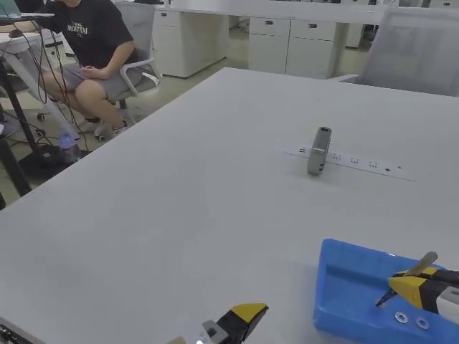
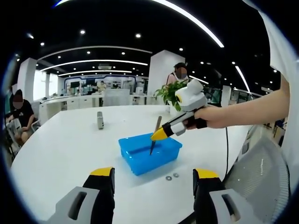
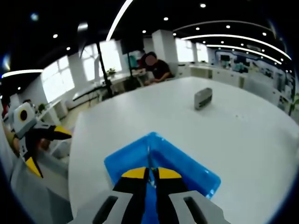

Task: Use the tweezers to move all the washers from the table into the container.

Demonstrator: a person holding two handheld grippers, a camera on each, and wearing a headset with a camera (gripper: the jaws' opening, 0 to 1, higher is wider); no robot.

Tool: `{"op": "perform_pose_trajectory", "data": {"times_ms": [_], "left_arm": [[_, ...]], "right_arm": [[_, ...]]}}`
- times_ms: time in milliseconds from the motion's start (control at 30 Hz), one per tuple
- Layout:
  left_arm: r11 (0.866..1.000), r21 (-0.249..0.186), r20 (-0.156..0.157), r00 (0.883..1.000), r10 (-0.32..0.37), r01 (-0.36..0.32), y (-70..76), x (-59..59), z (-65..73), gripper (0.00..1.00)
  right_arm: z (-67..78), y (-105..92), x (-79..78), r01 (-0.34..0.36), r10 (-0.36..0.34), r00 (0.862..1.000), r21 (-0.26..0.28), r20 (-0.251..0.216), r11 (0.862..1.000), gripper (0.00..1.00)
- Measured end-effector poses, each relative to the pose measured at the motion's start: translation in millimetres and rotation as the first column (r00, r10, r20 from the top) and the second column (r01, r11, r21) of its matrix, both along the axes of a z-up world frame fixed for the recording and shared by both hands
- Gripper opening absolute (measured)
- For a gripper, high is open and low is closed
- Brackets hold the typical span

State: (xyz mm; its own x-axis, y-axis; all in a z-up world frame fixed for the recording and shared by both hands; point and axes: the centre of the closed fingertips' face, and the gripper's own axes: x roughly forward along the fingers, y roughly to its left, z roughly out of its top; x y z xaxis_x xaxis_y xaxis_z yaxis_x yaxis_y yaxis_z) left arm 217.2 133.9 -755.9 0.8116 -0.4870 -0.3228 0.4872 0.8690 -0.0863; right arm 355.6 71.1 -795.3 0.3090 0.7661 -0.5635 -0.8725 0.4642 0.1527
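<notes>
Hovering tweezers [image 1: 424, 263] over the container [image 1: 336, 252], right gripper [image 1: 399, 287] jaws pinching them, left gripper [image 2: 155, 173] jaws spread; next, I guess, grabbing the washers [image 1: 401, 317] by the bench's [image 1: 179, 215] near edge

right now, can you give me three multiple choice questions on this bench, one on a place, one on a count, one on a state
1. Where do the tips of the tweezers point?
A. down into the blue container
B. at the floor beside a chair
C. at the ceiling lights

2. How many washers lie on the table beside the container?
A. none
B. two
C. five

3. How do the jaws of the left gripper stand?
A. wide apart, holding nothing
B. shut on a washer
C. shut on a pen

Answers:
1. A: the left gripper view shows the right gripper holding the tweezers tip-down over the container's inside.
2. B: two small rings sit side by side by its near wall.
3. A: its own view shows a broad gap with nothing in it.
</notes>
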Motion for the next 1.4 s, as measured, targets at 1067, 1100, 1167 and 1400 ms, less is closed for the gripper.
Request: {"op": "perform_pose_trajectory", "data": {"times_ms": [1067,1100,1167,1400], "left_arm": [[1.000,0.012,-0.009,1.000,-0.004,0.004,-0.3,-1.0,-2.5,0.65],[1.000,0.013,-0.010,1.000,-0.004,0.004,-0.2,-1.1,-2.7,0.65],[1.000,0.012,-0.011,1.000,-0.005,0.005,-0.4,-1.3,-2.7,0.65],[1.000,0.011,-0.011,1.000,-0.007,0.007,-0.7,-1.5,-2.6,0.65]], "right_arm": [[43.3,-15.8,-36.3,-0.004,0.002,0.999,0.055,0.036,0.998,0.03],[46.1,-16.9,-40.6,-0.003,0.001,0.999,0.060,0.036,0.998,0.03],[48.5,-18.0,-47.1,-0.007,0.005,0.999,0.066,0.032,0.998,0.03],[38.4,-24.0,-70.2,-0.016,0.017,1.000,0.066,-0.016,0.998,0.03]]}}
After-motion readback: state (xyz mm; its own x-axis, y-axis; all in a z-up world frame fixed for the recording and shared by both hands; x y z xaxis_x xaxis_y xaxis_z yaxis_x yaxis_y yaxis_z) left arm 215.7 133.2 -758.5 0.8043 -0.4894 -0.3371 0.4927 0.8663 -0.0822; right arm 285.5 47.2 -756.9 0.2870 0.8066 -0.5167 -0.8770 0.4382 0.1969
